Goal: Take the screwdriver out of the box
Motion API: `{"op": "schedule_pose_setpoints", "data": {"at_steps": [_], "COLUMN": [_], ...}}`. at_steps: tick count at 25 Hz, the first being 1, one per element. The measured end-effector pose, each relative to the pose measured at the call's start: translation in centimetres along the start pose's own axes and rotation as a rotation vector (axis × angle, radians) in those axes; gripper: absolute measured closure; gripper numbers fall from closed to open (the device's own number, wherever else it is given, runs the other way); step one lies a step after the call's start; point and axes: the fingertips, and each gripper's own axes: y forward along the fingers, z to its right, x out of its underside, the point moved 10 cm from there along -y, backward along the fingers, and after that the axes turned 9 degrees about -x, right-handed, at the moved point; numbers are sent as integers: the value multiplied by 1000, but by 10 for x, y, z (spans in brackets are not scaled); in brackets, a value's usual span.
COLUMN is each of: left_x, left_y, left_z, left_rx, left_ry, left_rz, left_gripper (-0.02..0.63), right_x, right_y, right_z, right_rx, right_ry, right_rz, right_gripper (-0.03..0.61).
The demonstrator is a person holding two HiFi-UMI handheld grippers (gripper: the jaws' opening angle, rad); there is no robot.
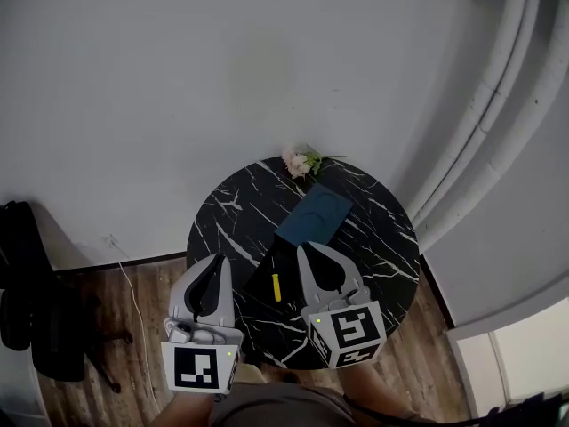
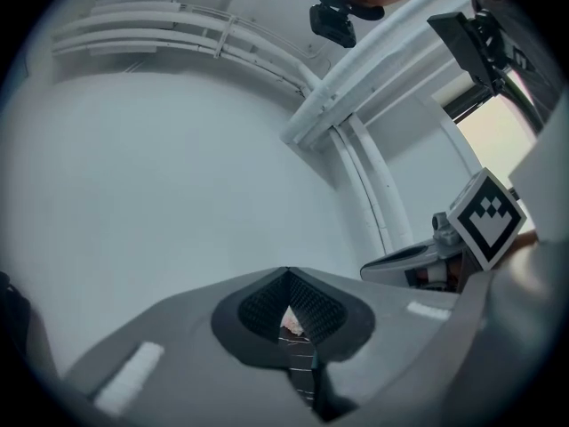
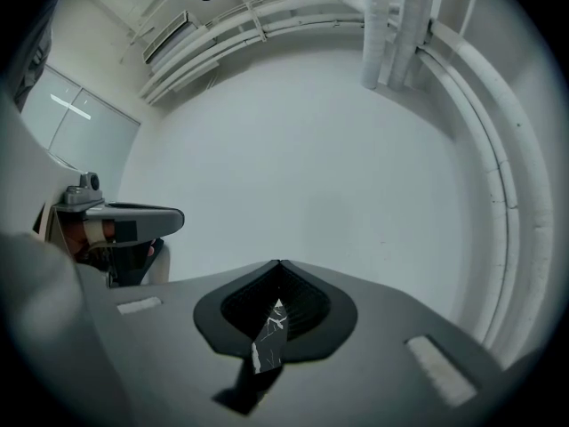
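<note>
Both tools hover at the near edge, the left tool (image 1: 216, 258) and right tool (image 1: 307, 245) each clenched on nothing, tips meeting. Between them the yellow screwdriver (image 1: 276, 286) lies in a dark open box (image 1: 262, 278) on the round black surface (image 1: 382, 238), veined white like marble. Beyond sit a flat blue case (image 1: 313, 214) and pale flowers (image 1: 302, 161). Only the head view shows the screwdriver; each gripper view catches 1 sliver of veined stone below blank wall and white pipes (image 3: 391, 25).
</note>
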Motion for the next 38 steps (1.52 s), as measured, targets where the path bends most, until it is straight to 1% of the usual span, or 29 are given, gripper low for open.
{"op": "schedule_pose_setpoints", "data": {"at_steps": [4,11,17,24,31,33,34,36,38], "left_x": [8,34,73,111,144,152,156,164,171], "left_y": [24,52,66,82,102,107,109,113,117], "left_z": [-12,-30,-39,-48,-61,-63,-64,-65,-67], "left_rx": [29,63,89,131,137,137,138,139,140], "left_ry": [-36,-60,-55,-77,-99,-107,-110,-118,-125], "left_rz": [-5,-85,-142,-241,-320,-338,-345,-355,-366], "left_gripper": [614,614,614,613,612,613,614,613,614], "right_x": [2,27,75,138,193,199,200,200,200], "right_y": [20,51,70,93,113,117,119,123,126], "right_z": [5,10,9,4,4,4,3,1,-1], "right_rx": [21,40,58,70,87,95,100,98,94], "right_ry": [4,53,105,213,301,296,285,262,265], "right_rz": [-25,-110,-189,-322,-438,-461,-471,-491,-505], "right_gripper": [552,550,535,517,449,445,465,455,444]}}
